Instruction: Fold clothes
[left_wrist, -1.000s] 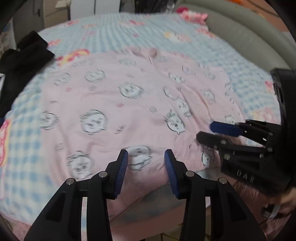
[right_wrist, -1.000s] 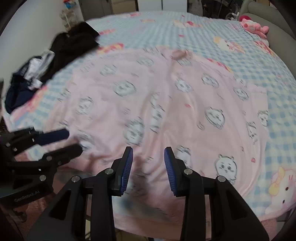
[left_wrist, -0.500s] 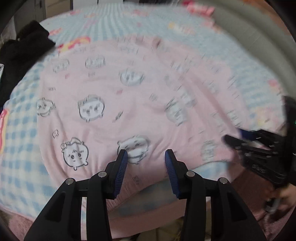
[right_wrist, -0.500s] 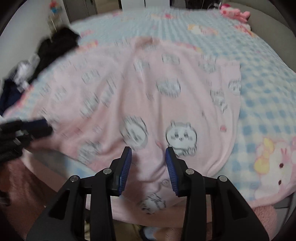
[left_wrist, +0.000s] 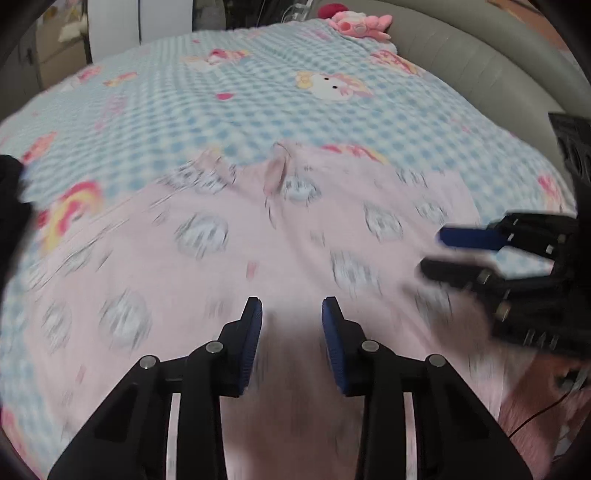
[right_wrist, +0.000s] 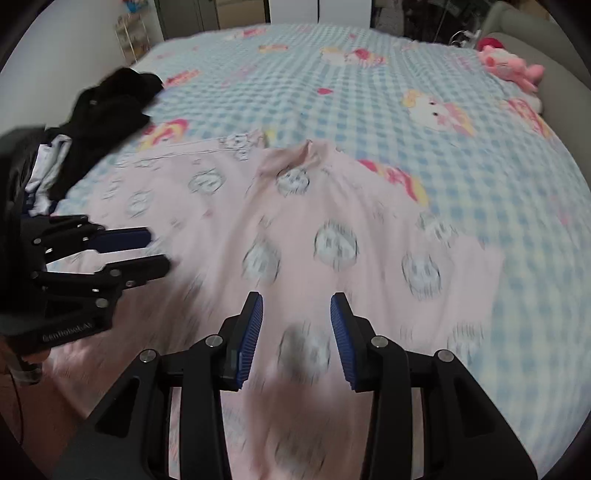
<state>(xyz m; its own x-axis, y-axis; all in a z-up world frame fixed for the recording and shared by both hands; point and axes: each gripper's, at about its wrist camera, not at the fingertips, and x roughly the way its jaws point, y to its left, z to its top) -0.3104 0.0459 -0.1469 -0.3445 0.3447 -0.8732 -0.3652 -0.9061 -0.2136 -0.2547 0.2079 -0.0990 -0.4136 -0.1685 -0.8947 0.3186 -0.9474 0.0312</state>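
Both claws gape, nothing between the pads. My left claw (left_wrist: 291, 341) hangs over the near hem of the pink top (left_wrist: 258, 258); my right claw (right_wrist: 296, 339) over the same hem, further right. Each shows in the other's view, off to the side.

Change: half a second back both were tipped down at the hem, with the top filling the frame. Now both views are raised and look up the bed; the far neckline (right_wrist: 306, 153) is bunched into a small peak, and the cloth is streaked with motion blur. A second ago the top lay wider and flatter. I judge it is being shaken or pulled toward me to lie straight, though no grip shows. It lies spread, face up, unfolded.

Surface: soft bed (right_wrist: 369, 92) with a blue check cartoon sheet; cloth will drag and wrinkle.

Room: dark clothes (right_wrist: 107, 110) piled far left, pink plush (right_wrist: 509, 66) far right by a grey headboard (left_wrist: 480, 66).
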